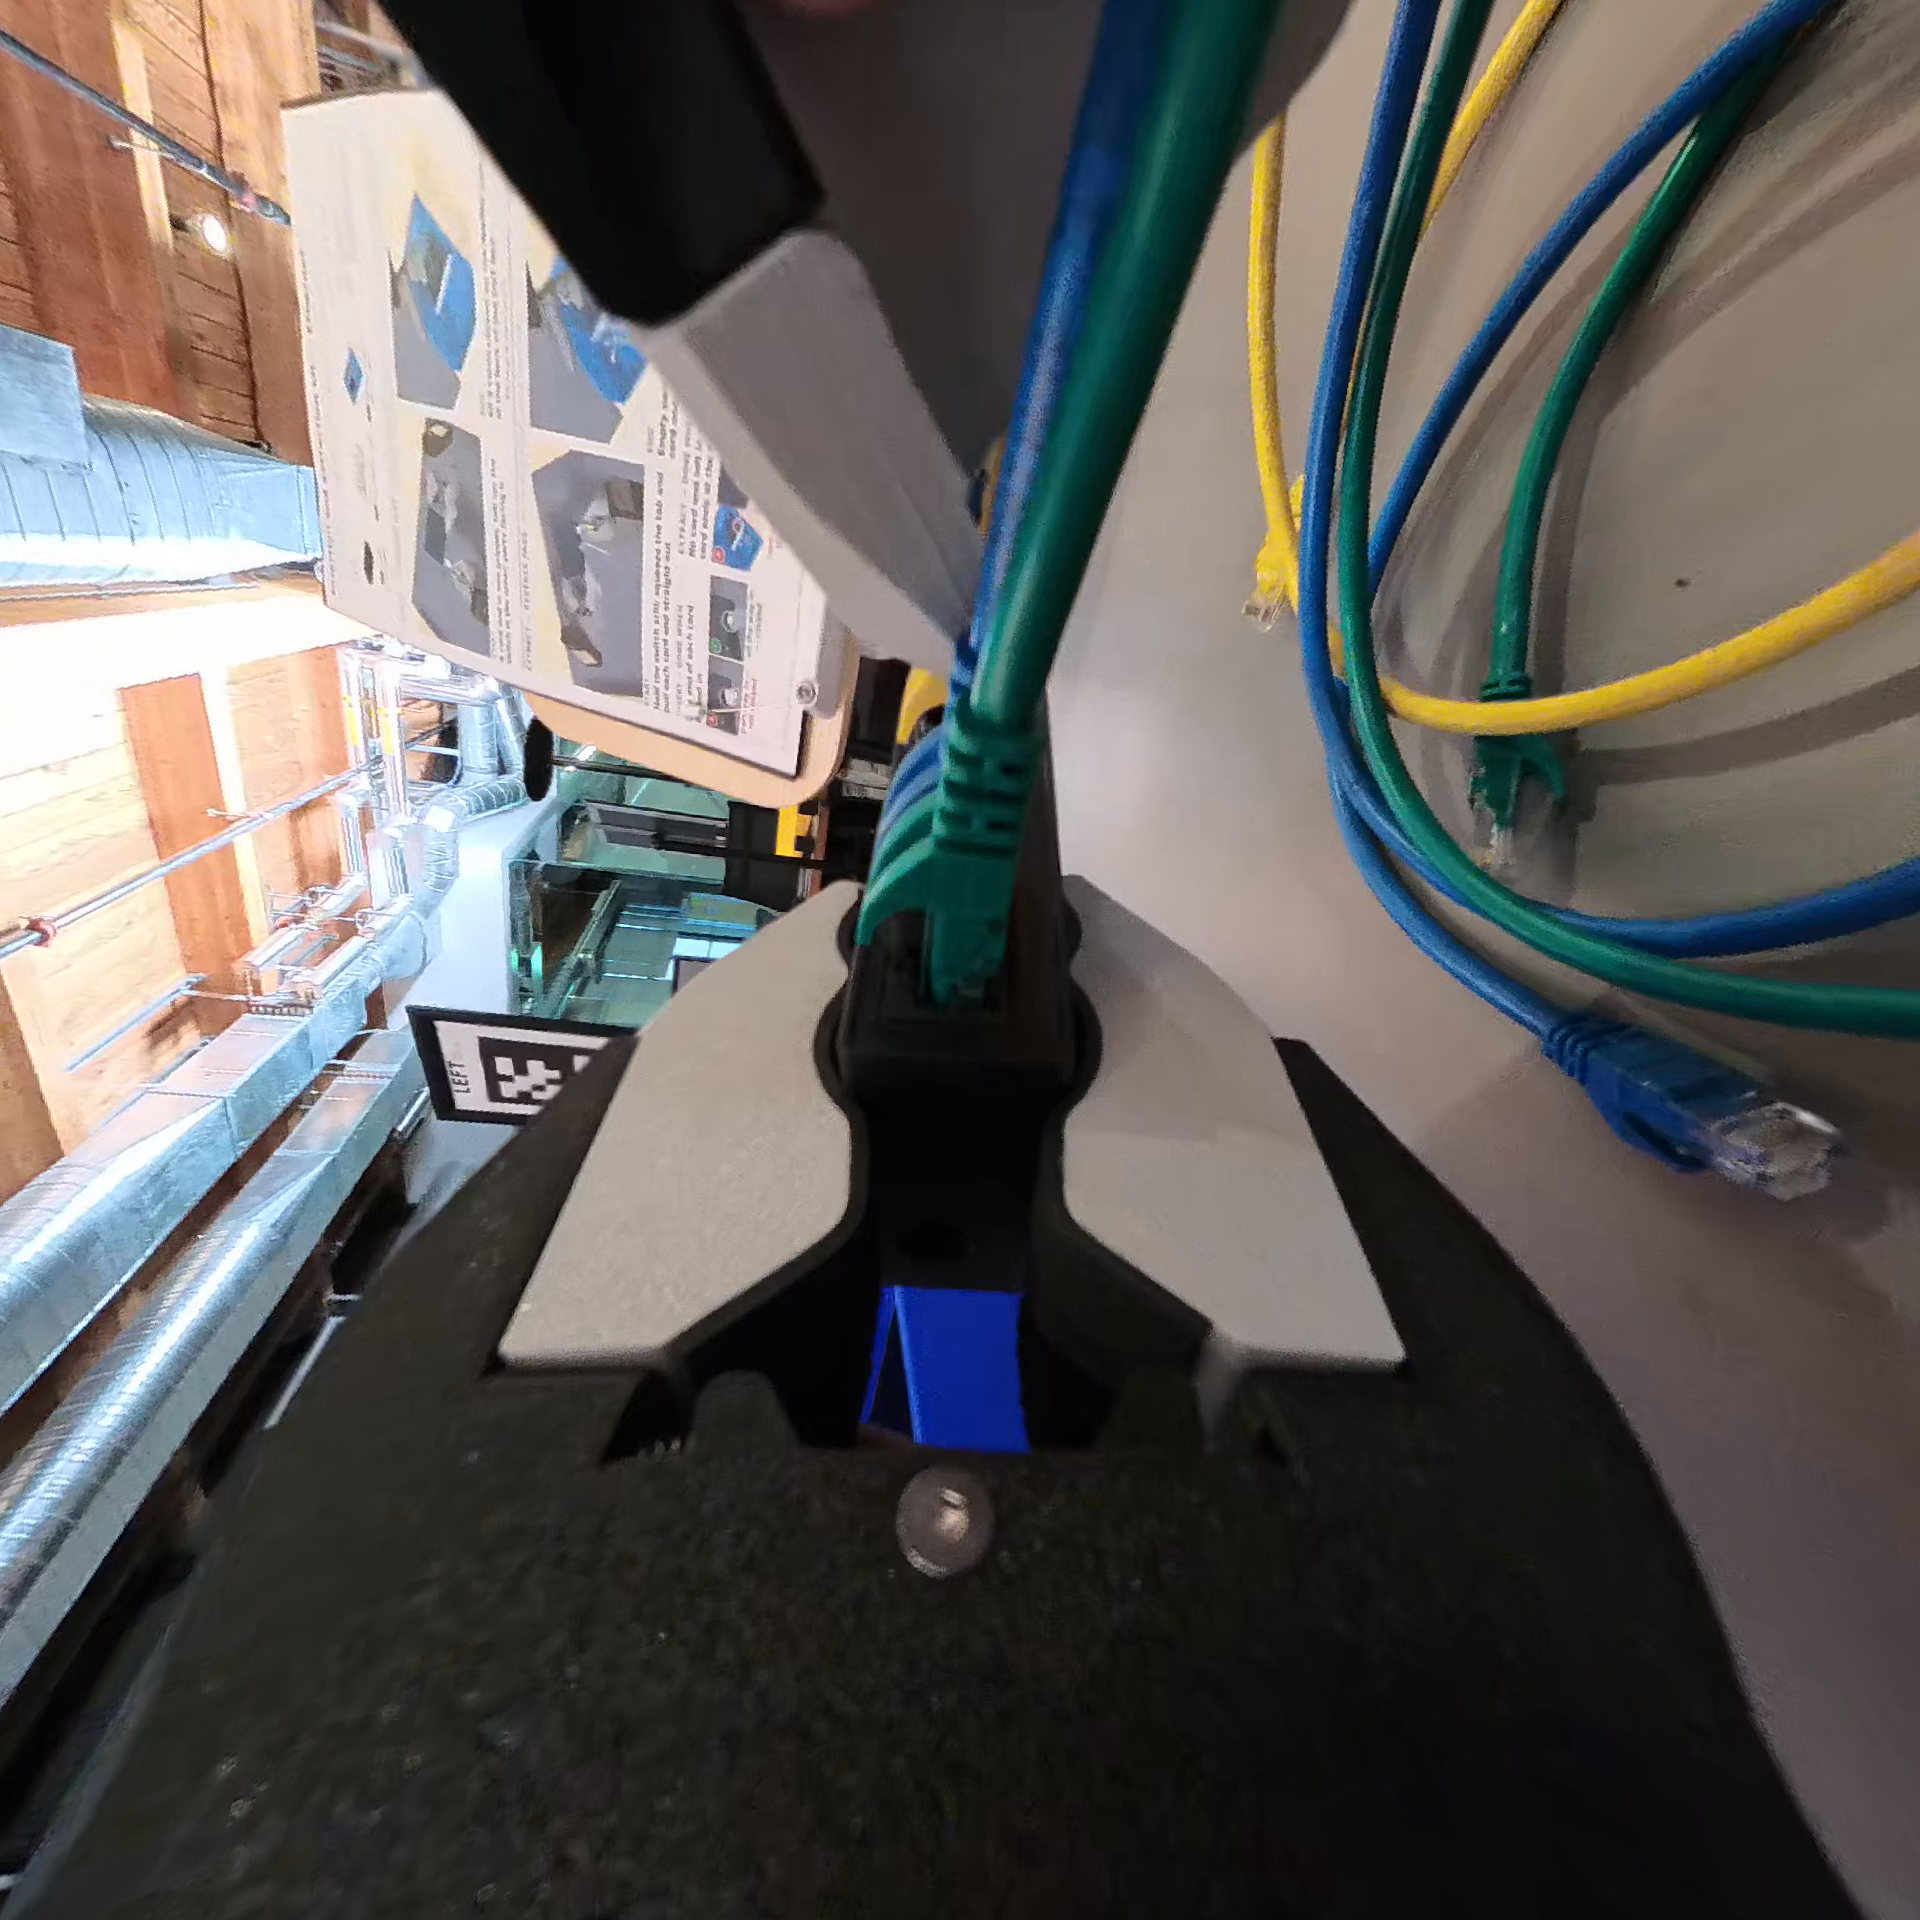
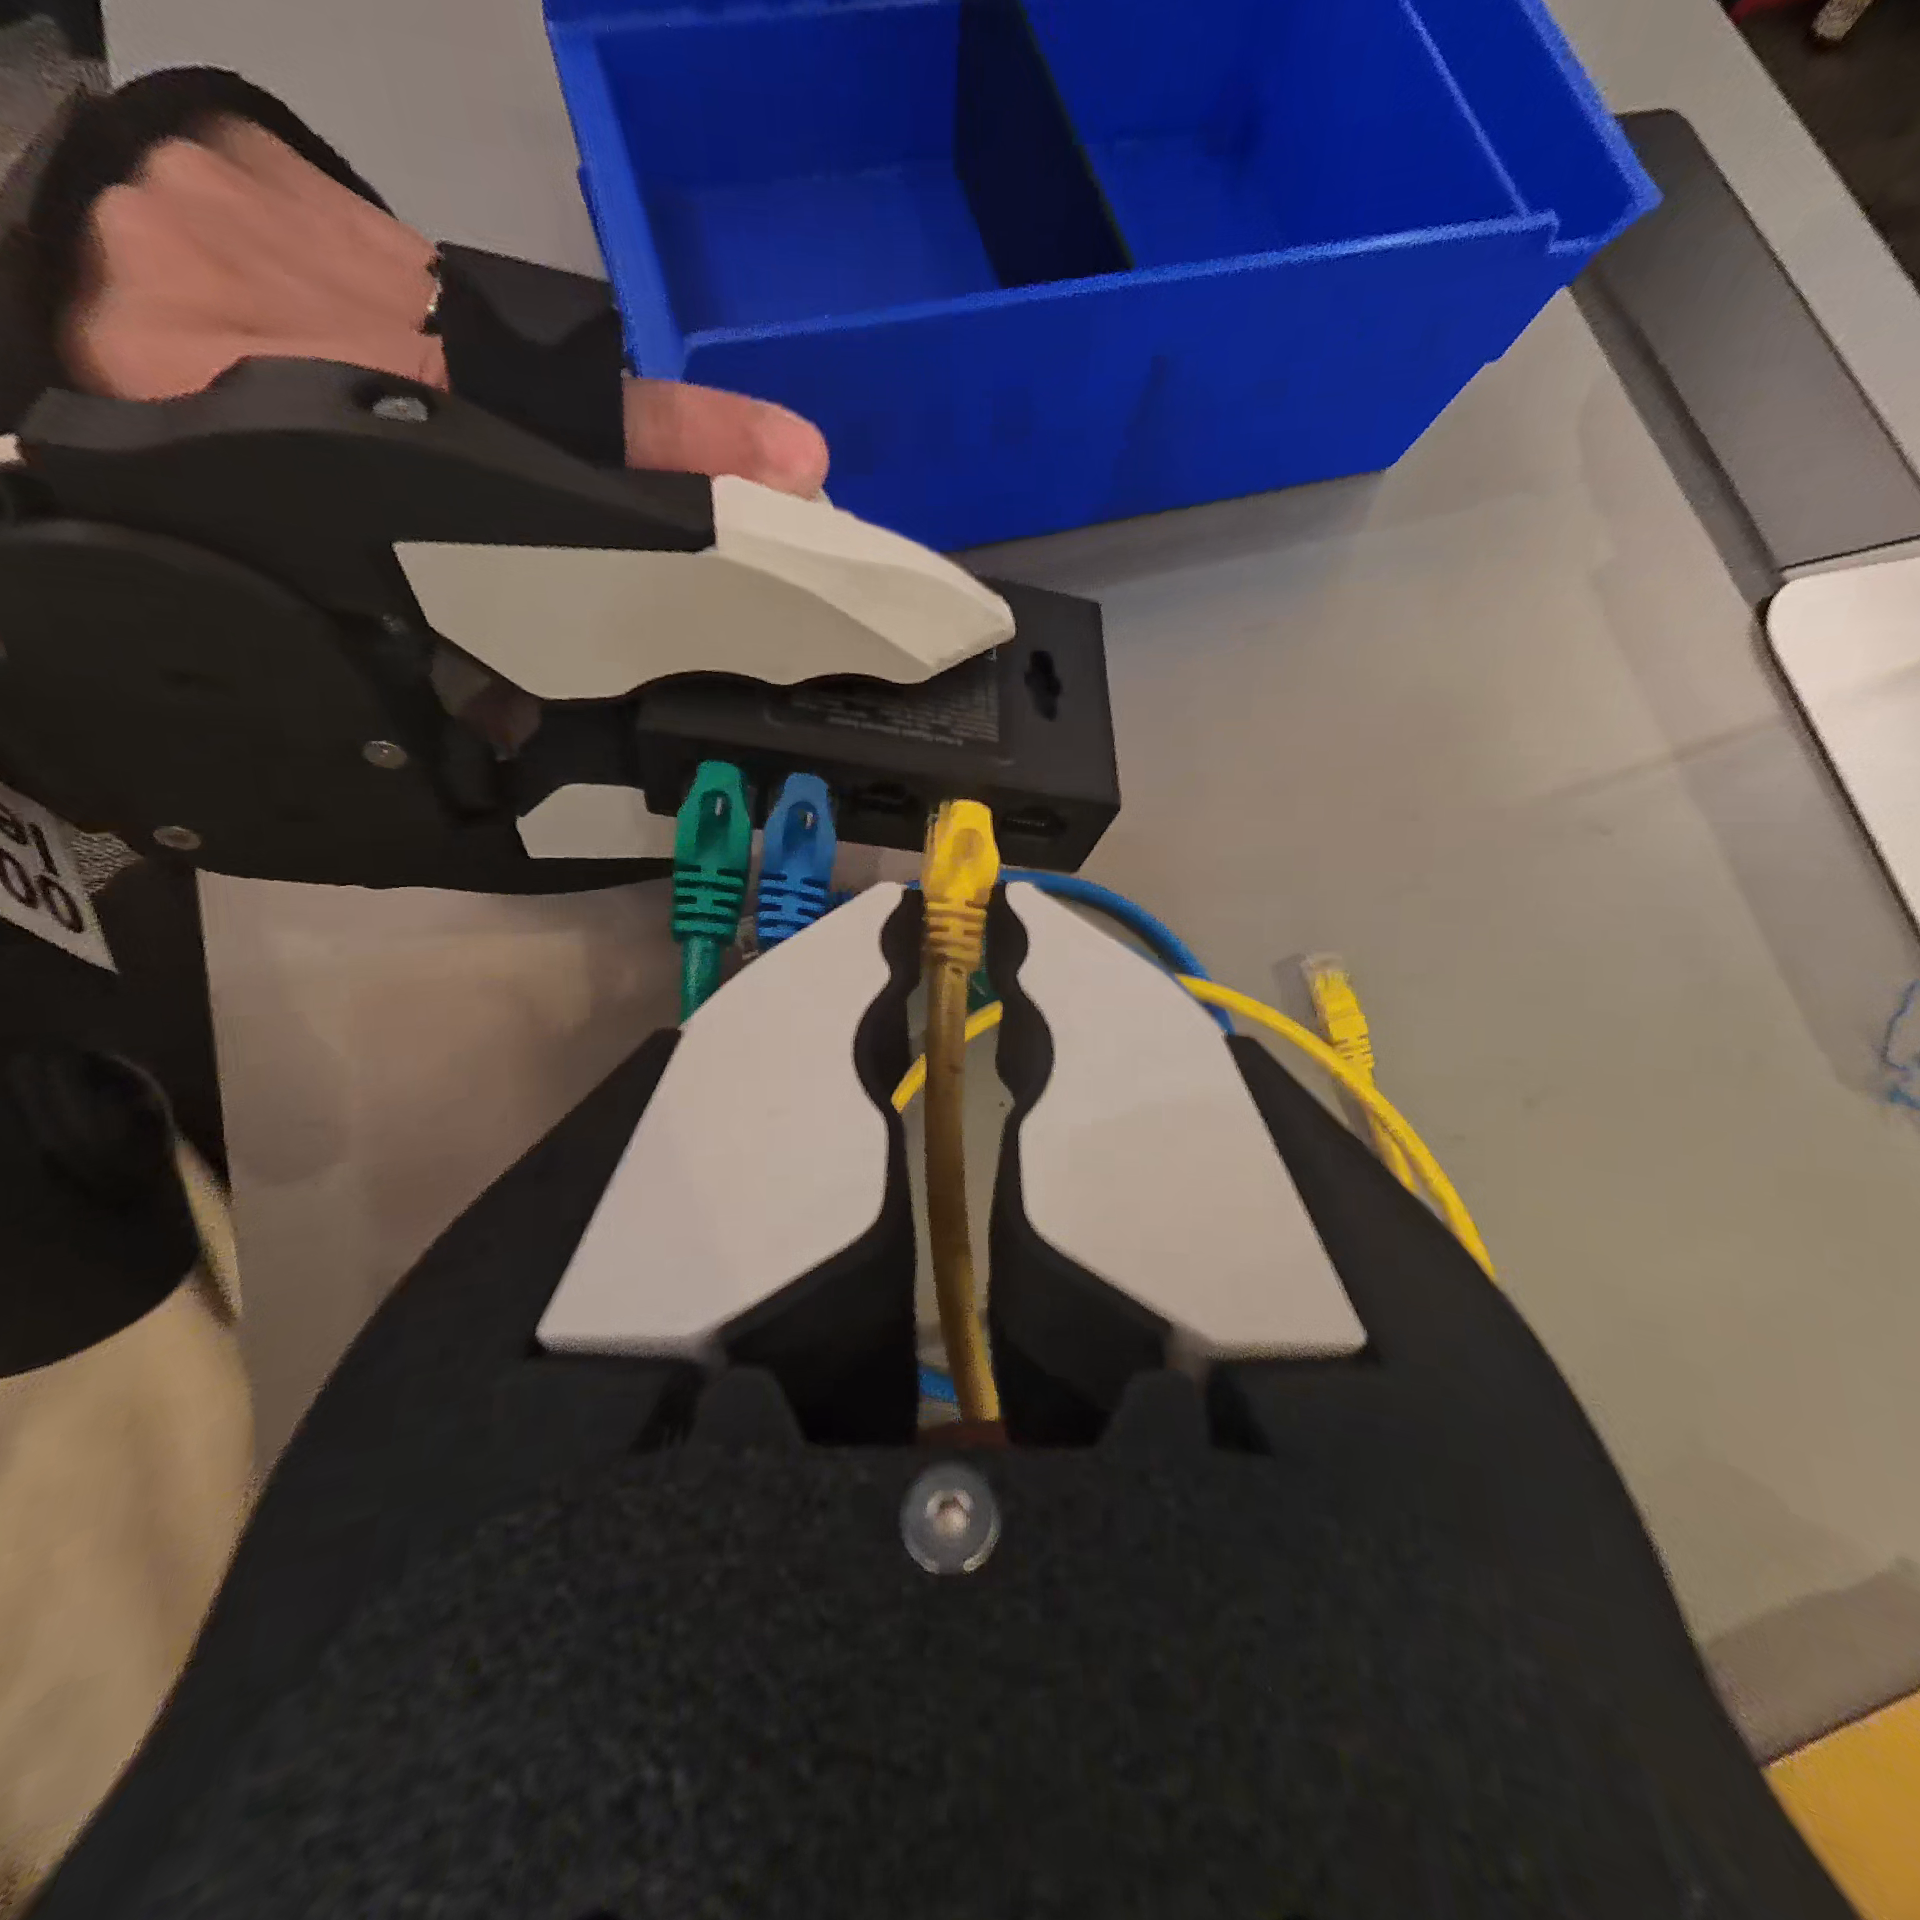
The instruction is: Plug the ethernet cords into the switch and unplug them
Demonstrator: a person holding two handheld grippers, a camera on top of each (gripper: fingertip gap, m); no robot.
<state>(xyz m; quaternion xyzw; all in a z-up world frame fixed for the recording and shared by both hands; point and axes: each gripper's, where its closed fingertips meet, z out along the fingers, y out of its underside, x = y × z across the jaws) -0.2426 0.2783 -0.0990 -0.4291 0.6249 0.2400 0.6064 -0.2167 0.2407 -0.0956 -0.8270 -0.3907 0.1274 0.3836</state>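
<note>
The black switch (image 2: 1039,665) is held just above the grey table (image 2: 1455,935). My left gripper (image 2: 821,727) is shut on its left end; in the left wrist view (image 1: 961,935) the switch (image 1: 956,1060) sits between the fingers. A green plug (image 2: 712,831) and a blue plug (image 2: 795,842) sit in the first two ports. The green plug (image 1: 971,831) shows close up. A yellow plug (image 2: 961,842) sits in a port further right, one empty port between. My right gripper (image 2: 951,909) is shut on the yellow cord (image 2: 956,1143) just behind that plug.
A blue two-compartment bin (image 2: 1039,364) stands right behind the switch. Loose plugs lie on the table: yellow (image 2: 1335,997), blue (image 1: 1683,1117), green (image 1: 1507,779). A person's hand (image 2: 239,270) holds the left gripper. A printed sheet on a board (image 1: 540,436) stands nearby.
</note>
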